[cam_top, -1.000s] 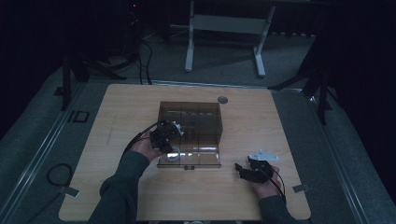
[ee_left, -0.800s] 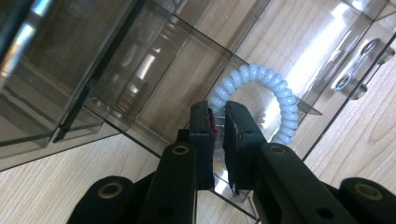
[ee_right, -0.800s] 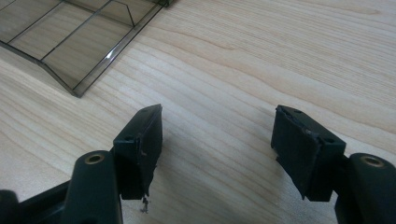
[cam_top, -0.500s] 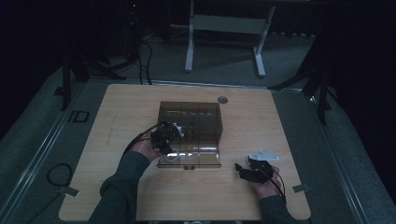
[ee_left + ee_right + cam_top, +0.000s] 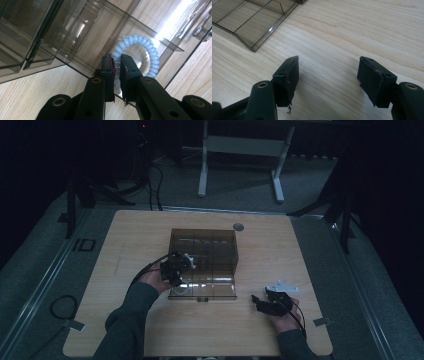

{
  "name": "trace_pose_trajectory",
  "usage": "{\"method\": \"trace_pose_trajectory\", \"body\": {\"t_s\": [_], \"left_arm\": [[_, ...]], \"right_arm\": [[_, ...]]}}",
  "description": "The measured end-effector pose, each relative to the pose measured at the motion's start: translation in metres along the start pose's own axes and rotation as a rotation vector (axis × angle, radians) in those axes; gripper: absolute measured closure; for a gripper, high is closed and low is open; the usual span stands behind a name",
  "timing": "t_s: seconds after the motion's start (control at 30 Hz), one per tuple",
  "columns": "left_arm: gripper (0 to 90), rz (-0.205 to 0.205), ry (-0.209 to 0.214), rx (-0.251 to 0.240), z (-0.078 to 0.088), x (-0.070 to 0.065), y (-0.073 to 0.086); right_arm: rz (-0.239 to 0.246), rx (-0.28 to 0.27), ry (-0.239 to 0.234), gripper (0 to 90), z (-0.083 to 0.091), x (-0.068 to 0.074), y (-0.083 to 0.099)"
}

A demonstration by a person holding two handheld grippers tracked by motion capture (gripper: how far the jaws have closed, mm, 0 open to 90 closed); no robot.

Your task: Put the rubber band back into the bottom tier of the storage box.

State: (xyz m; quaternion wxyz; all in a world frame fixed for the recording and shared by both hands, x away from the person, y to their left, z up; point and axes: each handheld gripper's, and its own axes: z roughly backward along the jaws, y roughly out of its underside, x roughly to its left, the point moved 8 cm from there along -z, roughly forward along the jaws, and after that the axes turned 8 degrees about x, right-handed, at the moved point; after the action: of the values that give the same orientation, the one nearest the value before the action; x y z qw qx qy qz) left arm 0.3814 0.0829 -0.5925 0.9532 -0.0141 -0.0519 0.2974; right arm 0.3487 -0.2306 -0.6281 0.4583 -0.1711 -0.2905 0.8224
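A smoky see-through compartment box (image 5: pixel 220 242) stands mid-table, its lid folded flat toward the person. In the left gripper view a pale blue spiral hair tie (image 5: pixel 135 41) lies in one compartment of the box (image 5: pixel 75 25). My left gripper (image 5: pixel 117 57) reaches into the box's front left part (image 5: pixel 181 270). Its jaws are pressed nearly together on the near side of the coil, whose strand shows in the narrow gap. My right gripper (image 5: pixel 261 303) rests on the table at the front right, open with nothing between its jaws (image 5: pixel 328 63). A corner of the box (image 5: pixel 249 22) lies beyond it.
The wooden table (image 5: pixel 145 235) has a round grommet (image 5: pixel 238 226) near its far edge. A desk frame (image 5: pixel 240 145) stands on the floor behind the table. Cables (image 5: pixel 60 305) lie on the floor at the left.
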Motion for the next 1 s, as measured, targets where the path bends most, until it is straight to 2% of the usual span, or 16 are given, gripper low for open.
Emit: {"method": "trace_pose_trajectory", "body": {"t_s": [0.57, 1.0], "left_arm": [[81.5, -0.019, -0.007, 0.017, -0.0034, -0.0006, 0.0013], [80.4, -0.014, -0.005, 0.028, -0.0068, -0.0016, 0.0039]], "right_arm": [[0.000, 0.000, 0.000, 33.5, 0.0000, 0.0000, 0.0000], [0.000, 0.000, 0.000, 33.5, 0.0000, 0.0000, 0.0000]]}}
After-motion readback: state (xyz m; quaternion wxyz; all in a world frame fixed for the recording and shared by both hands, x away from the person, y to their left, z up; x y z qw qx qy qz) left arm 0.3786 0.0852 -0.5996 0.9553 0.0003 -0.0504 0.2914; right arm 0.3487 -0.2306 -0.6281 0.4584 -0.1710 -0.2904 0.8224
